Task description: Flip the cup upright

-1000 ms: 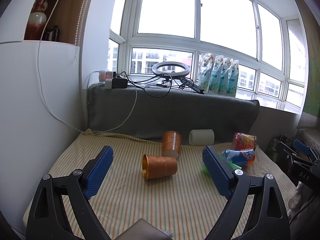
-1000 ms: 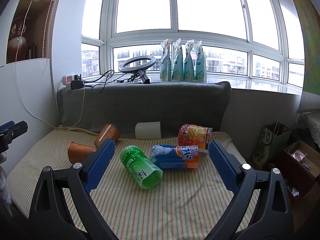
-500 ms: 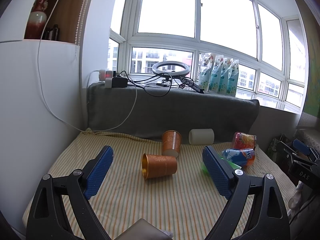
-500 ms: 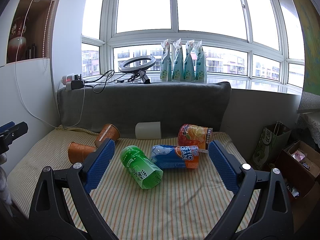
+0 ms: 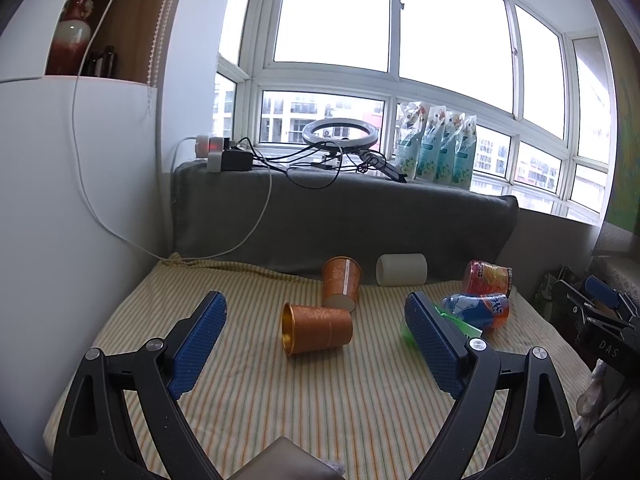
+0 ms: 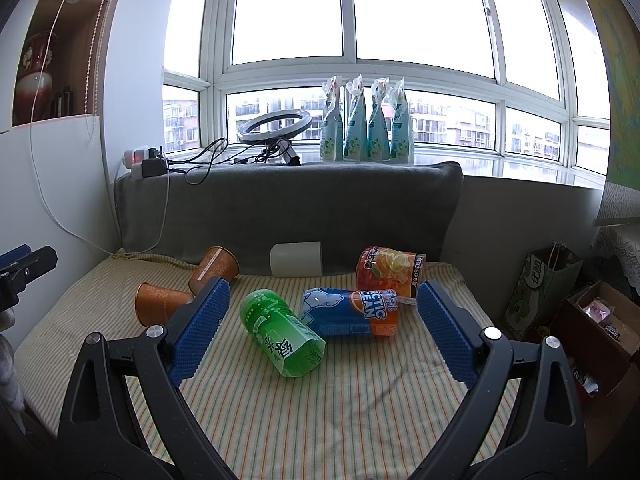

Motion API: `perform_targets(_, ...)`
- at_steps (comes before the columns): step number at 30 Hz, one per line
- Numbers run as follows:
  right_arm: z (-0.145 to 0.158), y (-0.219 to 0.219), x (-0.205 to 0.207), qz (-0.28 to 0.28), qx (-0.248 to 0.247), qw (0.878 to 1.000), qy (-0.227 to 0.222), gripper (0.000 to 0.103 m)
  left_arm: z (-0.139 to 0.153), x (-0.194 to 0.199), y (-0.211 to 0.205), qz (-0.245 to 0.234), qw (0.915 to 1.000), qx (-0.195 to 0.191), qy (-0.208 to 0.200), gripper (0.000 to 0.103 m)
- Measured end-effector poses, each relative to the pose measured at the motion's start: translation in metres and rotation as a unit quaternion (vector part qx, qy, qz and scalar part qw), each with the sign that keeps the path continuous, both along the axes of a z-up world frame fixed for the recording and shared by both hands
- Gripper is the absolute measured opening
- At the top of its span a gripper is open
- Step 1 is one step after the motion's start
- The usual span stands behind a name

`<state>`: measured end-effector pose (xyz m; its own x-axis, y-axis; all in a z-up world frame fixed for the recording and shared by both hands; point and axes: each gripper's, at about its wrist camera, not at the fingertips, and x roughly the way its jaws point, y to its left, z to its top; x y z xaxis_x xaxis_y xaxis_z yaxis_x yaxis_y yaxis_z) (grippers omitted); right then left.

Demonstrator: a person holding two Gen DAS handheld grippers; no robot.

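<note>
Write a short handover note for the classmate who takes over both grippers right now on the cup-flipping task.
Left hand-held gripper: open, empty, hovering short of the near copper-orange paper cup, which lies on its side on the striped cloth.
Right hand-held gripper: open, empty, facing the green plastic cup, also on its side.
Also lying down: second copper-orange paper cup, white cup, blue-and-orange printed cup, red printed cup.
Done: nothing upright yet.
Left: grasp a cup and stand it up.

Left gripper point(image 5: 316, 312): jaws wide apart, above striped cloth point(image 5: 320, 400).
Orange cup point(image 5: 316, 334): on its side, between the jaws.
</note>
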<state>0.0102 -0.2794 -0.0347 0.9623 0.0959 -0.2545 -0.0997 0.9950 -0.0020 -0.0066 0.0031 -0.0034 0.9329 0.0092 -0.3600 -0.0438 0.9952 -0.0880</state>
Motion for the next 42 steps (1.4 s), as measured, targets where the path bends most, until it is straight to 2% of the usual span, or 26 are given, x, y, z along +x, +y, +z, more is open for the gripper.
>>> perform_targets(14, 0.0, 0.0, 0.001, 0.0, 0.001, 1.0, 0.001, 0.097, -0.001, 0.004, 0.003, -0.001, 1.0, -0.002, 0.007, 0.091)
perform_targets(25, -0.012, -0.007, 0.015, 0.016, 0.0, 1.0, 0.027, 0.097, -0.011, 0.011, 0.002, -0.007, 0.9996, 0.0, 0.028, 0.091)
perform_targets(34, -0.013, 0.01, 0.047, 0.079, -0.012, 0.995, 0.064, 0.097, -0.025, 0.013, 0.016, 0.004, 0.9987, -0.002, 0.051, 0.091)
perform_targets(42, -0.011, 0.056, 0.1, 0.139, -0.028, 0.984, 0.109, 0.097, -0.037, 0.012, 0.034, 0.019, 0.9977, -0.01, 0.064, 0.091)
